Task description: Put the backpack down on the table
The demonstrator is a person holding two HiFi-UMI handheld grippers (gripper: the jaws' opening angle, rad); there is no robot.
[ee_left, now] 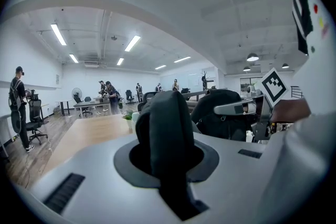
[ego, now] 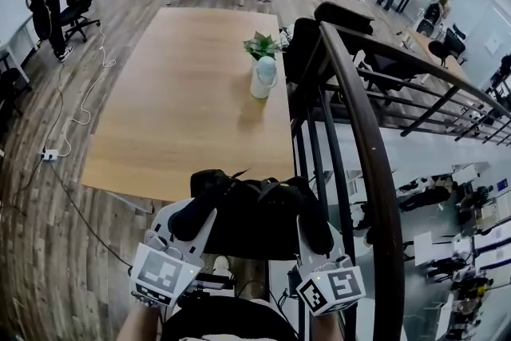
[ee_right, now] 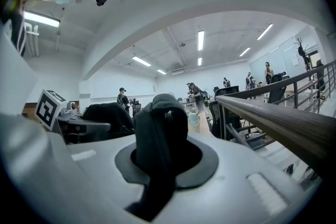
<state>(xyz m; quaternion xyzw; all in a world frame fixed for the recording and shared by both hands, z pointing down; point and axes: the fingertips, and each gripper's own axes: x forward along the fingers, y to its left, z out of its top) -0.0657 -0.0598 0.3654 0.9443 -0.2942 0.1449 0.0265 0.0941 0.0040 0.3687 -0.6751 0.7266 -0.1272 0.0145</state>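
Two grips are in play here: the left gripper (ee_left: pixel 169 157) is clamped on a black padded strap (ee_left: pixel 167 118), and the right gripper (ee_right: pixel 164 160) is clenched the same way on a second strap (ee_right: pixel 160 123). So the backpack (ego: pixel 257 213) is hung between them, low in the middle of the head view. It's carried in the air just short of the near edge of the table (ego: pixel 176 100). Being held at both sides, it's probably kept level and stopped from swinging, so it can be set down flat on the wood.

Plenty of bare tabletop is offered at the near end. The only thing seen on it is a potted plant (ego: pixel 262 68), further up the frame near the table's right edge, so room is left if the bag is lowered short of it. A dark railing (ego: pixel 369 148) is found close along the right side, and the load seems to be kept left of it.

Hard to make out: the jaw tips are buried in fabric, and the bag's lower part is cut off behind the grippers. Whether shoulder straps or a handle are gripped can't be settled.
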